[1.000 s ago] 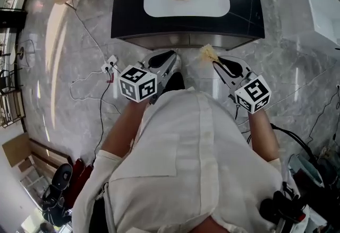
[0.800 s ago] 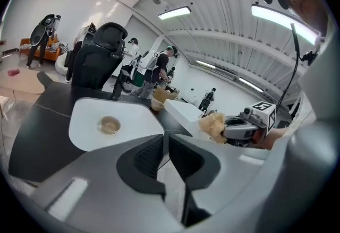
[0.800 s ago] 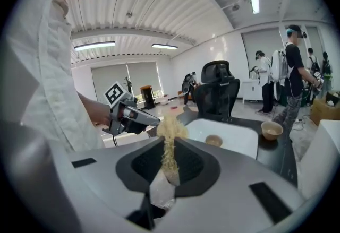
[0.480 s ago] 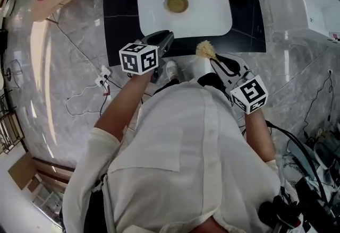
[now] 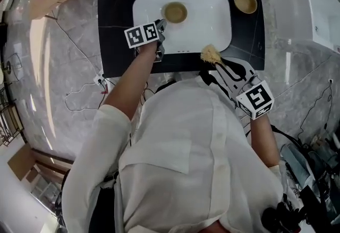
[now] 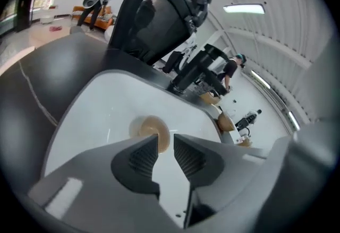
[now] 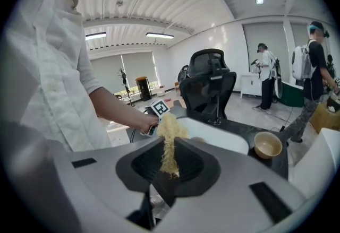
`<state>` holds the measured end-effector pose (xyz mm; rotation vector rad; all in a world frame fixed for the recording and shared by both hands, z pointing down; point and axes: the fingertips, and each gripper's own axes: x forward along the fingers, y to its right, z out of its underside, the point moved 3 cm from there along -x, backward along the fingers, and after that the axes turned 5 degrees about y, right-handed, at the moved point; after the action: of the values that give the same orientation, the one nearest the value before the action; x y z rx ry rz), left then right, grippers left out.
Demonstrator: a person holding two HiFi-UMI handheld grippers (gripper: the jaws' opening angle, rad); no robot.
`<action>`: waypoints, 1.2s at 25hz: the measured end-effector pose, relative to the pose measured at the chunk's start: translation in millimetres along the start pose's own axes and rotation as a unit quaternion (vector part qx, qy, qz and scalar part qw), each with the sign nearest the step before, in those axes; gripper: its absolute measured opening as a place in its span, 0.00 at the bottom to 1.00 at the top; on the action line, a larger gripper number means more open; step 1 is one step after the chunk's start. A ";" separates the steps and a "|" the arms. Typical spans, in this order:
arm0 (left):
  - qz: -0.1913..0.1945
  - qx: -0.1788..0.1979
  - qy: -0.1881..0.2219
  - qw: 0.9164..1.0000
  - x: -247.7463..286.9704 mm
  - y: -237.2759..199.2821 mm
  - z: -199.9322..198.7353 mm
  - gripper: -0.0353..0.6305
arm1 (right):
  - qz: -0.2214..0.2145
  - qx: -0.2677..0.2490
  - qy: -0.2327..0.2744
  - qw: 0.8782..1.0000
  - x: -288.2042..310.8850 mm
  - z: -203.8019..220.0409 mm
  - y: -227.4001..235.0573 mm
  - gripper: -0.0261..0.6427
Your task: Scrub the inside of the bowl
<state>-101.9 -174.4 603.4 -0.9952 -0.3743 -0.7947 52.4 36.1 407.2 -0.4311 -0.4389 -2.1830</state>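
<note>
White short-sleeved shirt [image 5: 186, 157]; grey left claw [image 6: 166, 146] and right claw [image 7: 170, 158], black ribbed pads [image 6: 141, 157].

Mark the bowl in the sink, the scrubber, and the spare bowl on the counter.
bowl in the sink [image 5: 175, 12], head view, its inside.
scrubber [image 5: 211, 55], head view, fibre tuft.
spare bowl [image 5: 245, 1], head view, its inside.

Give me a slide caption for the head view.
Open left gripper hovers over the white sink near its bowl; right gripper holds a straw-coloured scrubber.
</note>
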 end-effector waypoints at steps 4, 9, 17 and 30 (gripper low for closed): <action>-0.042 -0.028 -0.019 0.999 38.2 -24.7 1.5 0.18 | -0.005 0.007 -0.015 1.000 -11.7 3.3 38.1 0.11; -0.086 -0.041 -0.038 0.995 78.6 -56.4 8.3 0.20 | -0.004 0.017 -0.039 0.999 -27.4 13.6 77.3 0.11; -0.110 -0.048 -0.059 0.991 116.9 -75.7 17.6 0.21 | -0.018 0.033 -0.062 0.997 -32.8 31.3 106.3 0.11; -0.120 0.081 -0.099 0.985 81.3 -44.2 7.2 0.07 | -0.064 0.014 -0.039 0.997 3.0 17.1 115.5 0.11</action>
<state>-79.8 -215.8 683.6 -0.8880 -0.7298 -0.8683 145.4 -25.3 442.1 -0.4857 -0.5515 -2.2869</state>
